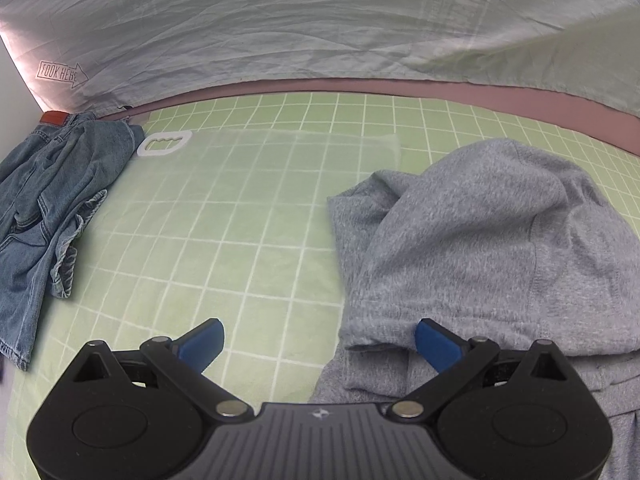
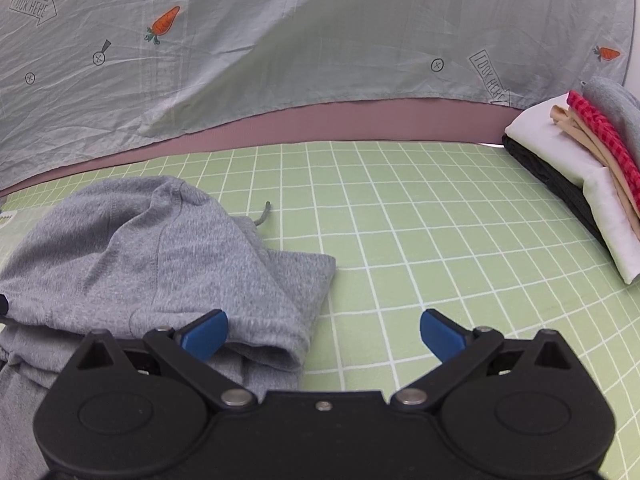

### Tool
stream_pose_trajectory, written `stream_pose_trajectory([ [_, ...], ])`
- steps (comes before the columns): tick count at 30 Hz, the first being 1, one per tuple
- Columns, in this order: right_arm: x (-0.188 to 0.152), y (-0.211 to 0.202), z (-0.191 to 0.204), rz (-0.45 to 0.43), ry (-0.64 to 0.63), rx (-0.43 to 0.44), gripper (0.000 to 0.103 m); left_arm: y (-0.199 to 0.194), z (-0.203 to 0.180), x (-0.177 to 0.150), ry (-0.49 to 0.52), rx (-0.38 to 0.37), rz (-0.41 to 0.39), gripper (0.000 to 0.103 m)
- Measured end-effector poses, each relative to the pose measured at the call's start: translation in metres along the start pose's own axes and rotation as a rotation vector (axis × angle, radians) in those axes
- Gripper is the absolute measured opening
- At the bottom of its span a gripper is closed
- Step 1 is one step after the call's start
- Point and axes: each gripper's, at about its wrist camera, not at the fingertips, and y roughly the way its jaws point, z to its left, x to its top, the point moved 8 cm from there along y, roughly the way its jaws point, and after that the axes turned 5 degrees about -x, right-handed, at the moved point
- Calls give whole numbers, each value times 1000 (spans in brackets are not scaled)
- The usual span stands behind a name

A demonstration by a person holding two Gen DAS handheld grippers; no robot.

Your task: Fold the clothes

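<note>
A grey hooded sweatshirt (image 1: 480, 240) lies bunched on the green checked mat (image 1: 240, 220), filling the right half of the left wrist view. My left gripper (image 1: 320, 344) is open at the garment's left hem, its right fingertip over the cloth and its left one over bare mat. In the right wrist view the same grey sweatshirt (image 2: 140, 252) lies at the left, a drawstring end poking out behind it. My right gripper (image 2: 324, 332) is open at the garment's right edge, with only its left fingertip over the fabric. Neither gripper holds anything.
Crumpled blue jeans (image 1: 44, 208) lie at the mat's left edge beside a white plastic handle (image 1: 164, 143) of a clear folding board. A stack of folded clothes (image 2: 580, 168) sits at the far right. A pale printed sheet (image 2: 280, 40) hangs behind the mat (image 2: 440, 220).
</note>
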Motion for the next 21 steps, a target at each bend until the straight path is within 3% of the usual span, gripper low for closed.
stream_pose_trajectory([
  [9, -5, 14, 7, 39, -29, 2, 103, 8, 0, -4, -8, -7, 27, 101],
  [17, 1, -24, 7, -37, -11, 16, 103, -33, 11, -7, -13, -21, -50, 101],
  [21, -16, -52, 7, -43, 23, 29, 103, -57, 21, -25, 6, -17, -65, 101],
])
